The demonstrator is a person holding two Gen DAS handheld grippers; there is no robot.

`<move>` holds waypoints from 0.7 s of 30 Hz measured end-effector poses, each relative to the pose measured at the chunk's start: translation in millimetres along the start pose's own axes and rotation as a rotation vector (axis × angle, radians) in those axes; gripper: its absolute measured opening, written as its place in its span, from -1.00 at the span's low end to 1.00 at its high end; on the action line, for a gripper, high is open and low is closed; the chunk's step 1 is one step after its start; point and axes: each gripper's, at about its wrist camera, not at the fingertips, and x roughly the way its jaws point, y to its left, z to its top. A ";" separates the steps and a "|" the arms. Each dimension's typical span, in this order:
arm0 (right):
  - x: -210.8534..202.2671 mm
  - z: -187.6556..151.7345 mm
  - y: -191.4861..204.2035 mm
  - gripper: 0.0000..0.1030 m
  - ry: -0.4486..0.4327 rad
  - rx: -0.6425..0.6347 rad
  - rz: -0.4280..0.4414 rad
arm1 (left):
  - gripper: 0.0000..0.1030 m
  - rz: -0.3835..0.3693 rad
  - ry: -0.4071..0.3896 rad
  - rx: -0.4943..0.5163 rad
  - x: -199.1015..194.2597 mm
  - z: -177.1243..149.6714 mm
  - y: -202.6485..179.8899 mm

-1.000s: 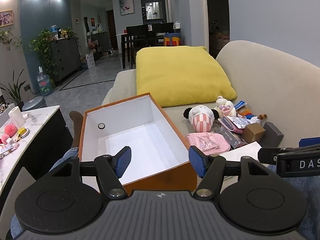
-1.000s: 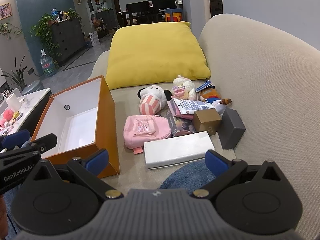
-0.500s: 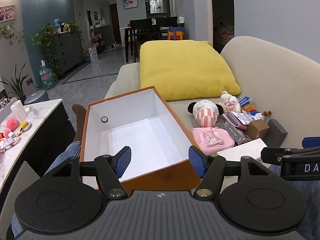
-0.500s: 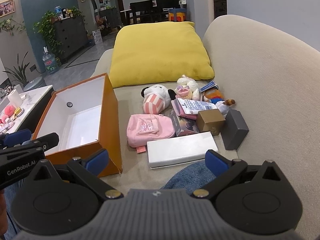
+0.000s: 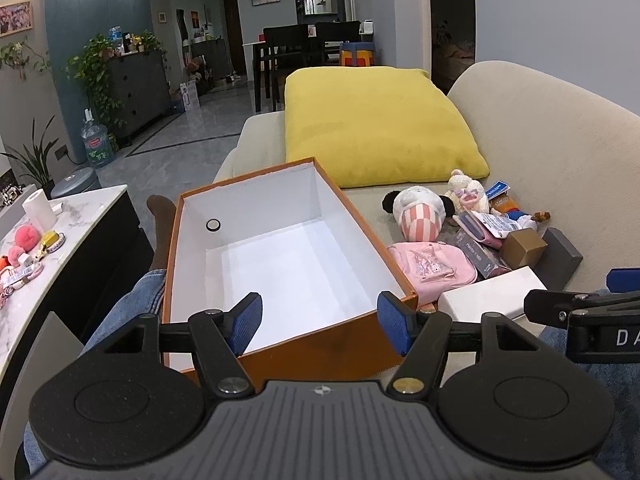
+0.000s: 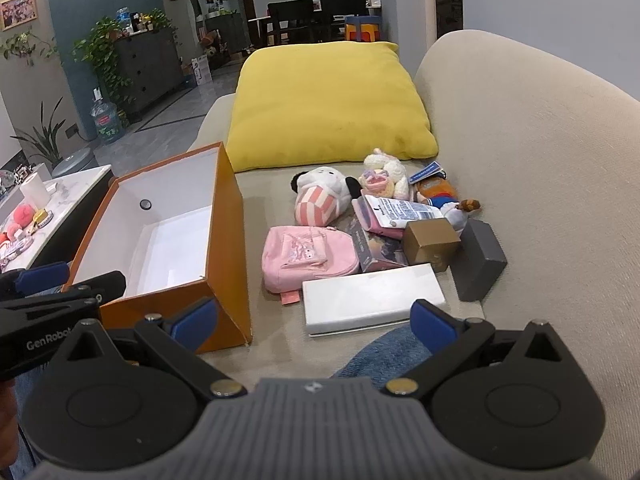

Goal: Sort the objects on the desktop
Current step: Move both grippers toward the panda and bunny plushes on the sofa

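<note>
Left gripper (image 5: 320, 322): blue-padded jaws apart, empty, held above the near end of the open orange cardboard box with white interior (image 5: 296, 344). Right gripper (image 6: 314, 322): jaws wide apart, empty, above a denim-clad knee (image 6: 384, 354). Just beyond the knee, on the beige fabric sofa (image 6: 540, 152), lies a flat white rectangular box (image 6: 372, 298). Behind it: pink miniature backpack (image 6: 310, 256), gold cardboard cube (image 6: 430, 242), dark grey block (image 6: 478, 260), then the striped plush toy (image 6: 320, 198). Farthest, a yellow cushion (image 6: 328, 104).

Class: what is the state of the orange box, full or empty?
Empty. The orange box is open-topped, and both views show only its bare white floor and walls; the toys and boxes lie beside it on the sofa.
</note>
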 end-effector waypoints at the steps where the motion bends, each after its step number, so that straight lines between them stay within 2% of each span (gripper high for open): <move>1: 0.7 0.2 0.8 0.99 0.002 -0.003 0.000 | 0.45 0.000 0.001 -0.001 0.6 0.1 0.2; 11: 9.6 2.8 4.6 0.99 0.015 -0.020 -0.002 | 0.45 -0.010 0.012 -0.008 8.5 1.5 2.7; 16: 15.5 6.5 -5.3 0.96 0.017 -0.003 0.062 | 0.45 -0.047 0.017 -0.006 16.0 7.6 2.0; 18: 20.8 11.0 -13.6 0.87 0.028 0.011 0.078 | 0.36 -0.060 0.013 -0.001 19.3 12.9 -0.8; 20: 28.3 16.4 -23.6 0.55 0.048 0.023 0.072 | 0.25 -0.082 0.019 0.016 24.4 18.8 -5.4; 21: 32.2 18.8 -28.3 0.47 0.058 0.029 0.069 | 0.17 -0.094 0.024 0.026 27.5 21.8 -8.2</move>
